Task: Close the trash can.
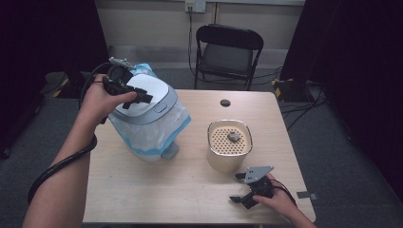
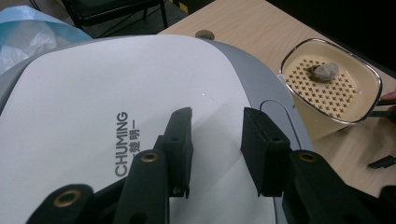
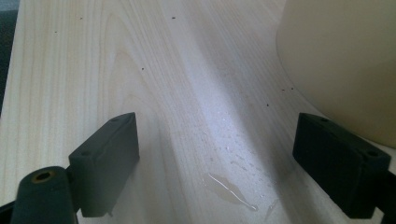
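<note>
The left gripper (image 2: 215, 154) hovers over the white lid (image 2: 93, 102) of the bin (image 1: 142, 116). Its jaws are drawn in to a narrow gap with nothing between them; the lid lies just beneath and ahead of their tips. The right gripper (image 3: 219, 163) rests low on the surface (image 3: 154, 70), jaws wide apart and empty, the cream container (image 3: 345, 56) just beside its right jaw.
</note>
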Available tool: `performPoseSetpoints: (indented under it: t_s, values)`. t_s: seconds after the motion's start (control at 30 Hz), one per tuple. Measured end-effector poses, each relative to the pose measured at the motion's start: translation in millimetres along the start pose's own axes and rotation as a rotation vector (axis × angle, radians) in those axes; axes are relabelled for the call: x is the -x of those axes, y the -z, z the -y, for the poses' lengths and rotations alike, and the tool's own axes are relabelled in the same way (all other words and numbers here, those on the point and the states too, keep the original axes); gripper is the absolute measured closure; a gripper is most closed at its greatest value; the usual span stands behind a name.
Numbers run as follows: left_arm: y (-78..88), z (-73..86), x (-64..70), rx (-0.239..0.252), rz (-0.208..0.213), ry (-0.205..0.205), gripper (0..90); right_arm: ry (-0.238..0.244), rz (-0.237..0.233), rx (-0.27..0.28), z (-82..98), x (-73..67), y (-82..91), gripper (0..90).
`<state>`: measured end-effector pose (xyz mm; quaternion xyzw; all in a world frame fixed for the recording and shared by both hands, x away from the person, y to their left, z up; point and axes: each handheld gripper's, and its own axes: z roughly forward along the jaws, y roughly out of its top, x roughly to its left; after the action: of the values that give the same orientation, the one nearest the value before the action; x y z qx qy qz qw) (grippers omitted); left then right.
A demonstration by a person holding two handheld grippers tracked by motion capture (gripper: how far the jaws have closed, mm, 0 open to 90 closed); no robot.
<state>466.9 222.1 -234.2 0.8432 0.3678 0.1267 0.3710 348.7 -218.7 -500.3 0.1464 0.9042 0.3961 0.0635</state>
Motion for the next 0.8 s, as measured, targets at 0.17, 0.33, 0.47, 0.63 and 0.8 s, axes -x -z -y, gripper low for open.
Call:
performPoseSetpoints:
  t_s: [0.17,0.33,0.47,0.63,0.8]
  values:
    - [-5.2,-0.6,4.3,-0.015,-0.035,-0.025,68.1,-0.003,-0.002,-0.001,0.4,-0.3,0.6,13.8]
    - [-5.6,-2.5,10.9,-0.034,-0.047,-0.04,49.6,0.0,0.003,0.003,0.6,-0.2,0.5,13.9]
    - [1.0,2.4,12.1,-0.006,-0.043,-0.031,31.6,-0.004,0.001,0.001,0.8,-0.6,0.8,13.9]
    - [26.4,18.2,16.7,0.032,-0.022,-0.016,20.8,-0.004,0.001,0.001,0.8,-0.6,0.8,13.9]
    - [43.8,41.4,21.8,0.048,0.003,0.003,18.0,-0.003,0.001,0.002,0.9,-0.5,0.8,13.9]
